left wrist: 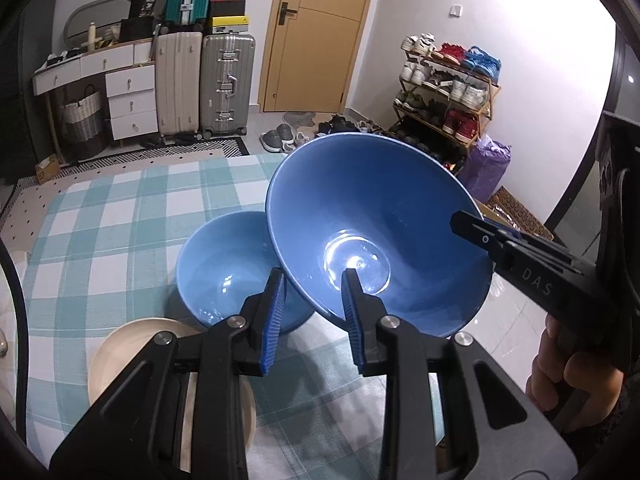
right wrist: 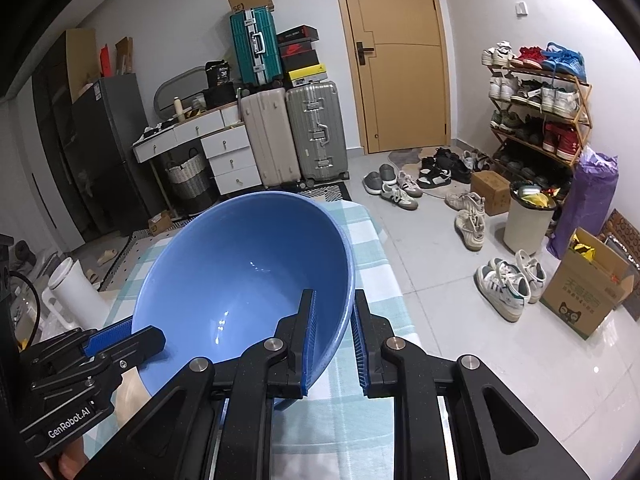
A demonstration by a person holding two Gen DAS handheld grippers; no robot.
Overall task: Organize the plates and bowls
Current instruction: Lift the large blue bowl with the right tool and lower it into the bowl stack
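The large blue bowl (left wrist: 376, 232) is held tilted above the tabletop (left wrist: 120, 208), its opening turned toward the left wrist camera and its lower rim overlapping the near edge of the smaller blue bowl (left wrist: 224, 276), which rests upright on the checked cloth. Whether the two bowls touch cannot be told. The tilt is judged to come from the rim grip, not from any intent to pour; the large bowl appears empty.

The right tool (right wrist: 332, 344) is clenched on the large bowl's rim, one pad inside the wall and one outside, as is seen in the right wrist view. The same tool is seen entering from the right in the left wrist view, clamped at the rim. An edge grip is judged necessary because the bowl is far too wide to be spanned.

The left tool (left wrist: 312, 312) is set at the large bowl's near rim, the right pad lying inside the wall and the left pad outside with a visible gap. It is read as released, positioned to steady or take over.

A beige plate (left wrist: 120, 344) lies on the tabletop just beside the smaller bowl, partly hidden under the left tool.

Nesting the large bowl with the smaller one is judged to be the step in hand. Slipping at the glossy rim is the main risk.
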